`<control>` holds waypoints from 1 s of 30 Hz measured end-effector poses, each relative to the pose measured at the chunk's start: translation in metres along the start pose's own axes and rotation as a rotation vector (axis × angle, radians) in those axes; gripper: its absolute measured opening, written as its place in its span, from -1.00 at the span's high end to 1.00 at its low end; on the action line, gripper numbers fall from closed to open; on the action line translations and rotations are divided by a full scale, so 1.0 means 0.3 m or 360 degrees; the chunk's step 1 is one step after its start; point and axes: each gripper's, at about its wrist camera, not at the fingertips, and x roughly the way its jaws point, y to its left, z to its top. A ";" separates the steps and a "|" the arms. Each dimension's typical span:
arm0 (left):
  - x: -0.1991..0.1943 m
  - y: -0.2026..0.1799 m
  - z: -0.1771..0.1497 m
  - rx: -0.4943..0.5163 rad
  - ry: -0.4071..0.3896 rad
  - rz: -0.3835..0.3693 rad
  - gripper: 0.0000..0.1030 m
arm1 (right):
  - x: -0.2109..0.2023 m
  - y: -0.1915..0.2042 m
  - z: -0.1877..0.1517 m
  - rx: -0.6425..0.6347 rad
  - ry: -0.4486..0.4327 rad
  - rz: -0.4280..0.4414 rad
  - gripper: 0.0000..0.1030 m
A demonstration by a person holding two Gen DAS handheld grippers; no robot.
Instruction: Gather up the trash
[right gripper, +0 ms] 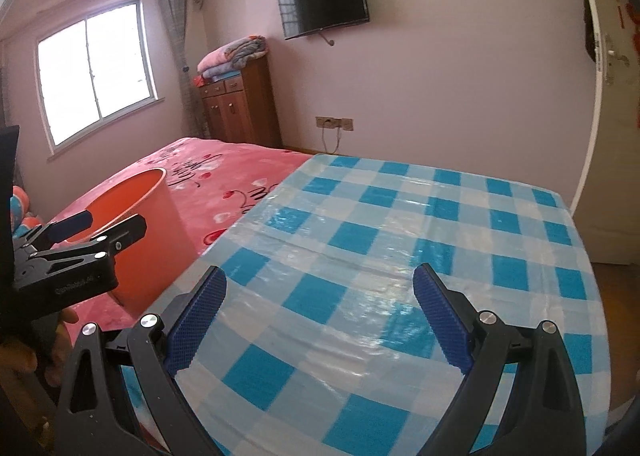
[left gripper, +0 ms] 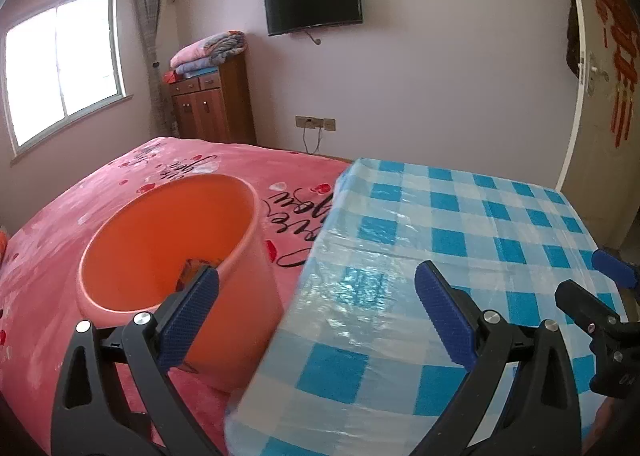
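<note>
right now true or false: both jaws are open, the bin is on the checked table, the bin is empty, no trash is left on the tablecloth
1. Both sets of jaws stand open. True: the left gripper and right gripper hold nothing.
2. The orange bin stands on the checked table. False: it sits on the pink bedspread, beside the table.
3. The bin is empty. False: something crumpled lies inside.
4. No trash shows on the tablecloth. True, as far as both views show.
</note>
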 end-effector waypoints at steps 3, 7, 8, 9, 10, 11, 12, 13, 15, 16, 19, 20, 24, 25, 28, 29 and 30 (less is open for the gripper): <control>0.007 -0.041 0.000 0.0026 0.0008 -0.0013 -0.92 | -0.011 -0.031 -0.013 0.0013 -0.0007 -0.0034 -0.81; 0.016 -0.102 -0.006 0.0082 0.0020 -0.0005 -0.92 | -0.017 -0.086 -0.034 0.0053 -0.0013 -0.0069 -0.81; 0.019 -0.121 -0.008 0.0100 0.0022 -0.0006 -0.92 | -0.019 -0.100 -0.040 0.0061 -0.0015 -0.0076 -0.81; 0.022 -0.135 -0.010 0.0110 0.0025 -0.0011 -0.92 | -0.020 -0.111 -0.044 0.0065 -0.0016 -0.0084 -0.81; 0.025 -0.148 -0.013 0.0117 0.0030 -0.0017 -0.92 | -0.023 -0.126 -0.049 0.0071 -0.0023 -0.0099 -0.81; 0.029 -0.166 -0.015 0.0126 0.0037 -0.0027 -0.92 | -0.025 -0.135 -0.052 0.0073 -0.0027 -0.0108 -0.81; 0.031 -0.176 -0.015 0.0132 0.0040 -0.0032 -0.92 | -0.027 -0.145 -0.055 0.0075 -0.0033 -0.0121 -0.81; 0.034 -0.192 -0.016 0.0143 0.0043 -0.0036 -0.92 | -0.029 -0.159 -0.059 0.0080 -0.0040 -0.0137 -0.81; 0.037 -0.217 -0.020 0.0160 0.0045 -0.0048 -0.92 | -0.032 -0.180 -0.065 0.0090 -0.0047 -0.0153 -0.81; 0.040 -0.228 -0.021 0.0164 0.0048 -0.0054 -0.92 | -0.034 -0.193 -0.069 0.0095 -0.0053 -0.0164 -0.81; 0.052 -0.263 -0.025 0.0174 0.0059 -0.0074 -0.92 | -0.039 -0.225 -0.080 0.0095 -0.0066 -0.0212 -0.81; 0.058 -0.279 -0.027 0.0180 0.0063 -0.0083 -0.92 | -0.041 -0.236 -0.084 0.0099 -0.0068 -0.0223 -0.81; 0.075 -0.329 -0.035 0.0208 0.0080 -0.0101 -0.92 | -0.047 -0.283 -0.090 0.0126 -0.0084 -0.0260 -0.81; 0.080 -0.343 -0.037 0.0216 0.0084 -0.0107 -0.92 | -0.049 -0.292 -0.091 0.0127 -0.0088 -0.0273 -0.81; 0.091 -0.379 -0.040 0.0237 0.0093 -0.0121 -0.92 | -0.052 -0.323 -0.096 0.0138 -0.0099 -0.0304 -0.81; 0.095 -0.395 -0.042 0.0247 0.0095 -0.0127 -0.92 | -0.053 -0.331 -0.097 0.0143 -0.0102 -0.0312 -0.81; 0.097 -0.406 -0.044 0.0254 0.0098 -0.0132 -0.92 | -0.054 -0.343 -0.099 0.0151 -0.0105 -0.0321 -0.81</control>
